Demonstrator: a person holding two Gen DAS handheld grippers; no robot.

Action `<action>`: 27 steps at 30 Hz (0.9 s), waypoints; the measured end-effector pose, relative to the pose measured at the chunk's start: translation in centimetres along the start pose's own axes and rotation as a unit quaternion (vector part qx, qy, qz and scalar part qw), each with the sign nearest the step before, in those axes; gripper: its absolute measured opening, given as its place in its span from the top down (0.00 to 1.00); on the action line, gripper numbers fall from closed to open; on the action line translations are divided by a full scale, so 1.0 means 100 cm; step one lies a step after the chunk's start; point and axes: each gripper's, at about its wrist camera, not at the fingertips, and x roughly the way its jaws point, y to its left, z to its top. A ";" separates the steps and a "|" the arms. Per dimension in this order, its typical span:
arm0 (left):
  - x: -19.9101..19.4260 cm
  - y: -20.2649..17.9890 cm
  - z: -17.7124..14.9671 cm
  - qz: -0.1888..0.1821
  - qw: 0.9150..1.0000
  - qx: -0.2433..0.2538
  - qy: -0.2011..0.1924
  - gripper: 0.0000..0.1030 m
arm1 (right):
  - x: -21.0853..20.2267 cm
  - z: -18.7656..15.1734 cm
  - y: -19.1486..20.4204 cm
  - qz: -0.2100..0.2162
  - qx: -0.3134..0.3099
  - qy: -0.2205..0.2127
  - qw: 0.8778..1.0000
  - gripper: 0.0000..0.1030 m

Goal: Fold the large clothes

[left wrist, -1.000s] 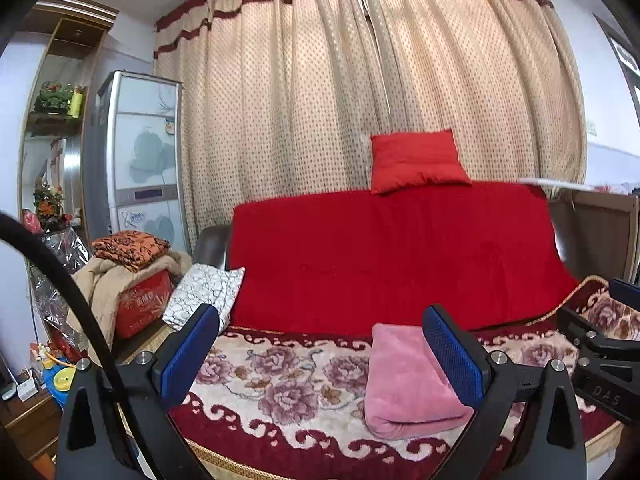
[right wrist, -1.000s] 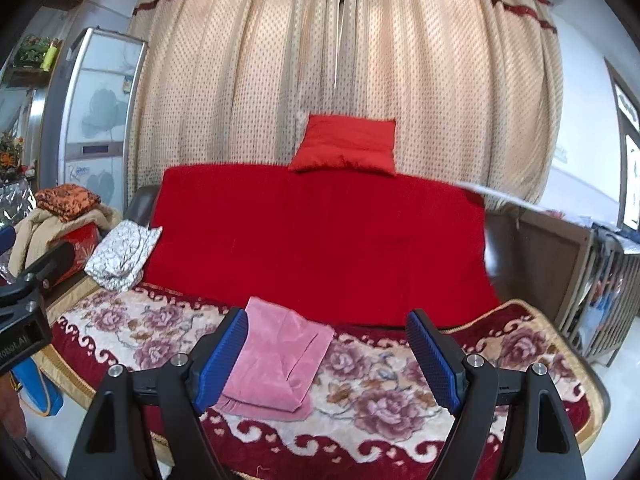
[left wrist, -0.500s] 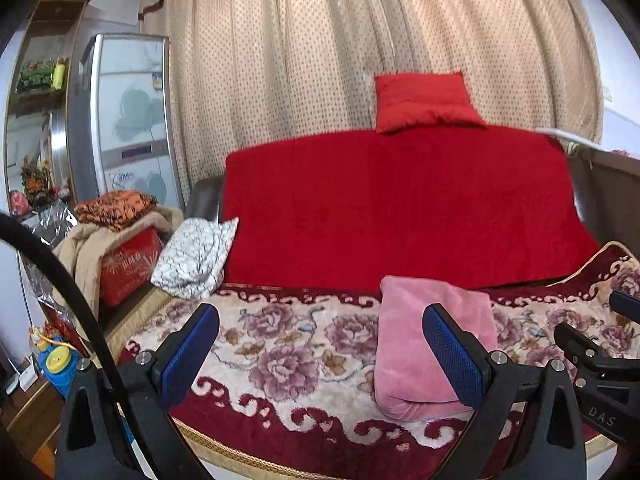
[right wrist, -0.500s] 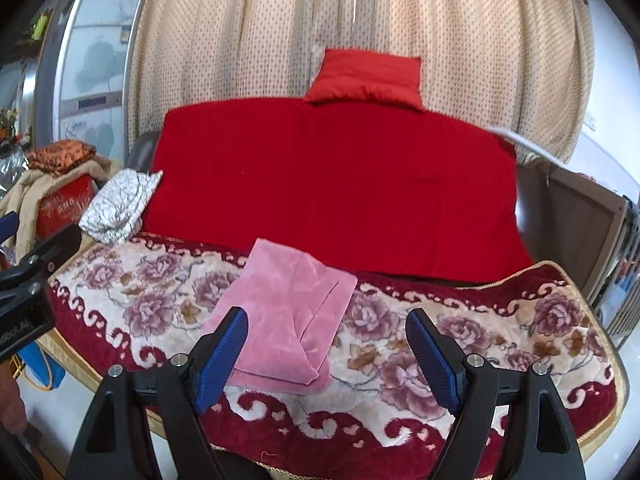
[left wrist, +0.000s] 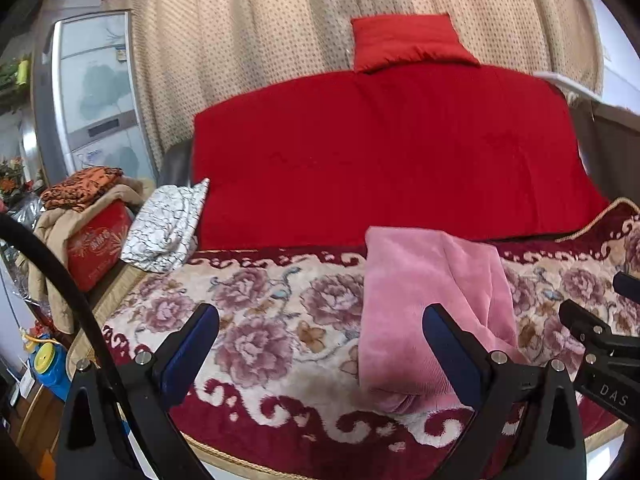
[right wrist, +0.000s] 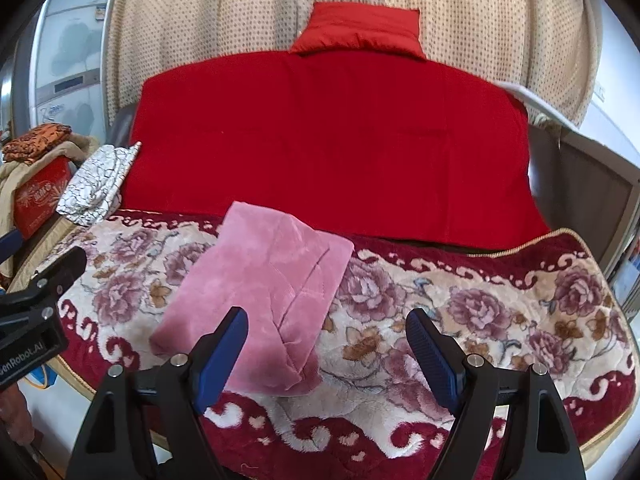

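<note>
A pink velvety garment (left wrist: pixel 428 304) lies folded into a compact rectangle on the floral sofa cover (left wrist: pixel 256 320); it also shows in the right wrist view (right wrist: pixel 260 300). My left gripper (left wrist: pixel 320 348) is open and empty, held above the sofa's front edge, with its right finger over the garment's near end. My right gripper (right wrist: pixel 326 352) is open and empty, with its left finger over the garment's near right corner. Neither touches the cloth.
A red cover (left wrist: pixel 384 152) drapes the sofa back with a red cushion (left wrist: pixel 408 40) on top. A white patterned pillow (left wrist: pixel 168 228) leans at the sofa's left end. A red box (left wrist: pixel 96 244) under piled clothes stands left. A cabinet (right wrist: pixel 592 184) stands right.
Both grippers have tilted down and moved closer to the sofa, so the folded pink garment looms larger and nearer the fingers. The garment itself has not moved.
</note>
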 end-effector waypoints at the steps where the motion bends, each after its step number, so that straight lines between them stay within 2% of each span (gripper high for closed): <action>1: 0.004 -0.003 -0.001 -0.002 1.000 0.004 0.005 0.02 | 0.006 -0.001 -0.002 0.000 0.002 0.005 1.000 0.18; 13: 0.023 -0.013 -0.003 -0.011 0.999 0.007 0.029 0.02 | 0.039 -0.006 -0.012 -0.007 0.011 0.036 0.999 0.18; 27: 0.007 0.008 -0.004 -0.022 0.999 -0.021 0.015 0.02 | 0.019 0.002 -0.003 -0.017 0.002 0.025 1.000 0.18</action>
